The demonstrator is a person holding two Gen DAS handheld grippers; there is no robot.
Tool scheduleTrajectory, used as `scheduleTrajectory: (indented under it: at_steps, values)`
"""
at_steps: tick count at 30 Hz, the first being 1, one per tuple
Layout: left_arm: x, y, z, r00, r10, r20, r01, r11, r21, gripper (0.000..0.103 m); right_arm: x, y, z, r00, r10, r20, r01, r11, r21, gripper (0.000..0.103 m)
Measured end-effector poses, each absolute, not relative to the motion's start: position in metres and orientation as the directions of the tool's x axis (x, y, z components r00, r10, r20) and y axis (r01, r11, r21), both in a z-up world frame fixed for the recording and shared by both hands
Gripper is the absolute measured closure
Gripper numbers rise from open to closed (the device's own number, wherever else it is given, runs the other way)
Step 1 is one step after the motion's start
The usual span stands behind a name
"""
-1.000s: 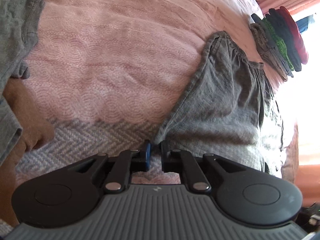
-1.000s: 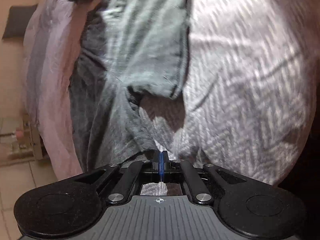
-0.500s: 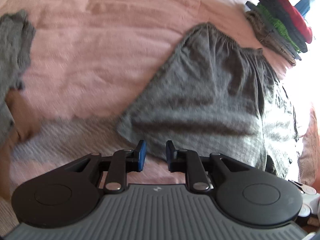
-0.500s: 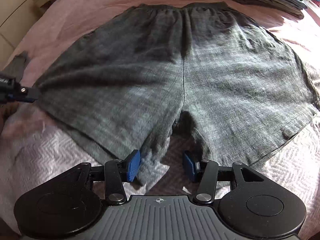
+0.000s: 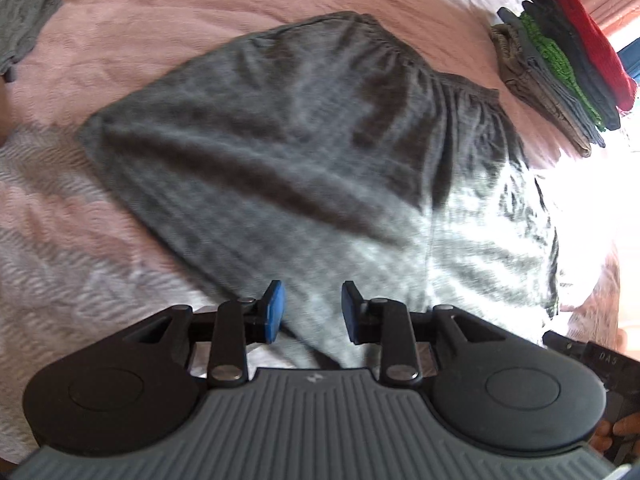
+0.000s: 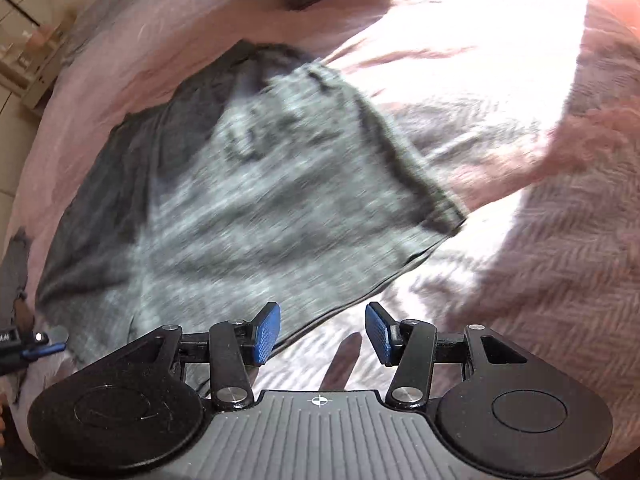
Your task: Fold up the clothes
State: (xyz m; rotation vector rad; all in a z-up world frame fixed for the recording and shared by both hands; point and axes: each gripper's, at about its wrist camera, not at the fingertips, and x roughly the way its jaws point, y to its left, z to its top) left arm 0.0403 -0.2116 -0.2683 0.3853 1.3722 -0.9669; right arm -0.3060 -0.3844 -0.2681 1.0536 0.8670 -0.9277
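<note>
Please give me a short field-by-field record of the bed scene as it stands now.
surface: pink bedspread
garment in work: grey shorts, spread flat, not yet folded
finished pile: folded clothes stack, beyond the shorts' waistband
other garment: grey piece at far left edge
left gripper: jaws open, just been opening, nothing pinched
right gripper: jaws open, over the shorts' hem, gripping nothing

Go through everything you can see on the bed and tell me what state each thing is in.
Grey shorts: spread flat, unfolded.
Stack of clothes: folded, piled.
Grey garment: crumpled, at the bed's edge.
Pink bedspread: wrinkled.
Left gripper: open, jaws just opening, gripping nothing.
Right gripper: open, gripping nothing.
</note>
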Motion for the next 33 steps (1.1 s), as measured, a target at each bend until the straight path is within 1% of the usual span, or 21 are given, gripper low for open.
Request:
scheduleTrajectory:
  at_steps: [5,10,15,19,22,26,30,31,32,33]
  values:
    - [0.027,-0.239,-0.273,-0.075,-0.362,-0.929,0.764,0.578,-0.287,0.077,-0.331,-0.443,-0.263,0.411,-0.284,-0.866,0.905,0.239,0.351,0.052]
    - [0.025,-0.255,-0.276,-0.028,-0.325,-0.945,0.765,0.601,-0.230,0.074,-0.324,-0.487,-0.269,0.418,-0.299,-0.858,0.899,0.271,0.343,0.052]
    - [0.026,-0.260,-0.275,-0.001,-0.300,-0.954,0.755,0.625,-0.198,0.068,-0.311,-0.501,-0.284,0.419,-0.257,-0.871,0.886,0.325,0.330,0.052]
    - [0.030,-0.260,-0.274,0.018,-0.290,-0.957,0.755,0.631,-0.177,0.067,-0.313,-0.512,-0.298,0.448,-0.235,-0.863,0.868,0.345,0.357,0.052]
    - [0.034,-0.260,-0.273,0.021,-0.287,-0.958,0.756,0.632,-0.173,0.067,-0.318,-0.523,-0.307,0.508,-0.194,-0.839,0.834,0.354,0.423,0.052]
    - [0.043,-0.261,-0.272,0.007,-0.310,-0.951,0.755,0.625,-0.199,0.067,-0.320,-0.536,-0.321,0.596,-0.127,-0.793,0.770,0.368,0.520,0.053]
    - [0.058,-0.263,-0.273,-0.011,-0.323,-0.946,0.747,0.626,-0.222,0.067,-0.322,-0.542,-0.332,0.647,-0.089,-0.757,0.737,0.330,0.591,0.053]
    - [0.061,-0.264,-0.274,-0.014,-0.322,-0.947,0.748,0.625,-0.223,0.067,-0.323,-0.542,-0.332,0.650,-0.088,-0.754,0.735,0.321,0.597,0.058]
    - [0.064,-0.264,-0.276,-0.017,-0.321,-0.947,0.750,0.622,-0.224,0.067,-0.322,-0.541,-0.333,0.647,-0.083,-0.758,0.739,0.312,0.597,0.069]
    - [0.068,-0.265,-0.277,-0.021,-0.320,-0.947,0.752,0.619,-0.226,0.067,-0.320,-0.540,-0.335,0.638,-0.065,-0.767,0.747,0.296,0.596,0.092]
